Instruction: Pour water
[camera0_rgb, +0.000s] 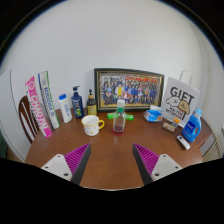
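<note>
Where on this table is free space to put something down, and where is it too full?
The wooden table is bare between the claw and the mug and bottle. The back row by the framed photo is crowded.

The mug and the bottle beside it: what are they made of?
The mug looks like glazed ceramic: opaque cream, thick handle. The bottle looks like clear plastic, see-through with a red cap, though glass can't be ruled out. The tool is open, short of both.
</note>
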